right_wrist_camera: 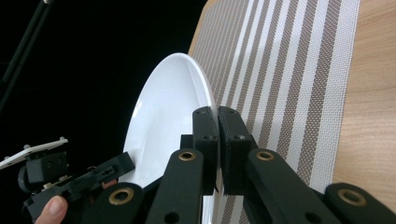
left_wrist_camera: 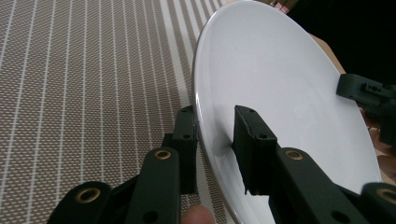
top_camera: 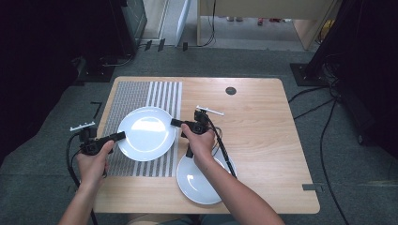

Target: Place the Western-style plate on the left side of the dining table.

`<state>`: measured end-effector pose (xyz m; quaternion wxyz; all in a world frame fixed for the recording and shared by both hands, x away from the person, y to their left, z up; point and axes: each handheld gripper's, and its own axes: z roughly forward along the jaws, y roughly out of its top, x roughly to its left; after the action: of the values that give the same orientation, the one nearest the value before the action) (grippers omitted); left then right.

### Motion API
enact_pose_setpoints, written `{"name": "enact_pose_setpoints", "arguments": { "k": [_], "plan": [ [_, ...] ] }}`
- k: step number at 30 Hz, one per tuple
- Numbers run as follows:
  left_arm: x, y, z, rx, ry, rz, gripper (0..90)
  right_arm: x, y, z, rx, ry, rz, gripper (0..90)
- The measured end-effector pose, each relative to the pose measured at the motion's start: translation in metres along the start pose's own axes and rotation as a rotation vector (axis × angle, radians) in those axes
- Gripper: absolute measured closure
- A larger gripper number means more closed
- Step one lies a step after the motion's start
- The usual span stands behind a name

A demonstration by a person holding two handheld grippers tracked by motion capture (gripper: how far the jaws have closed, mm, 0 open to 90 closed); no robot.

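A white plate (top_camera: 146, 133) hangs over the striped placemat (top_camera: 136, 96), gripped from both sides. On its left rim my left gripper (top_camera: 121, 136) is shut; the left gripper view shows the plate (left_wrist_camera: 280, 88) pinched between the two black jaws of that gripper (left_wrist_camera: 215, 140). My right gripper (top_camera: 175, 123) is shut on the opposite rim, and in the right gripper view its jaws (right_wrist_camera: 217, 140) clamp the thin edge of the plate (right_wrist_camera: 163, 121). A second white plate (top_camera: 199, 180) lies on the wooden table near the front edge, partly under my right forearm.
The wooden table (top_camera: 263, 136) has bare room on its right half. A small dark round disc (top_camera: 230, 90) sits near the far edge. Cables trail from both grippers; dark equipment and floor cables surround the table.
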<state>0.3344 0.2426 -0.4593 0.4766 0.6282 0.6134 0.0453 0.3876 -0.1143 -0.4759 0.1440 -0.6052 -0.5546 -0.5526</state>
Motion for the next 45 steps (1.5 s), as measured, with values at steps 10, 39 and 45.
{"name": "enact_pose_setpoints", "arguments": {
  "k": [10, 39, 45],
  "plan": [
    [0.016, 0.011, 0.010, 0.009, 0.067, -0.030, 71.8, -0.005, 0.003, 0.028, 0.005, -0.042, 0.021, 88.0],
    [0.045, 0.044, 0.078, 0.058, 0.192, -0.152, 72.2, -0.042, 0.025, 0.086, -0.061, -0.150, 0.155, 85.8],
    [0.050, 0.047, 0.086, 0.068, 0.191, -0.156, 72.0, -0.044, 0.024, 0.092, -0.116, -0.181, 0.127, 85.4]
  ]
}}
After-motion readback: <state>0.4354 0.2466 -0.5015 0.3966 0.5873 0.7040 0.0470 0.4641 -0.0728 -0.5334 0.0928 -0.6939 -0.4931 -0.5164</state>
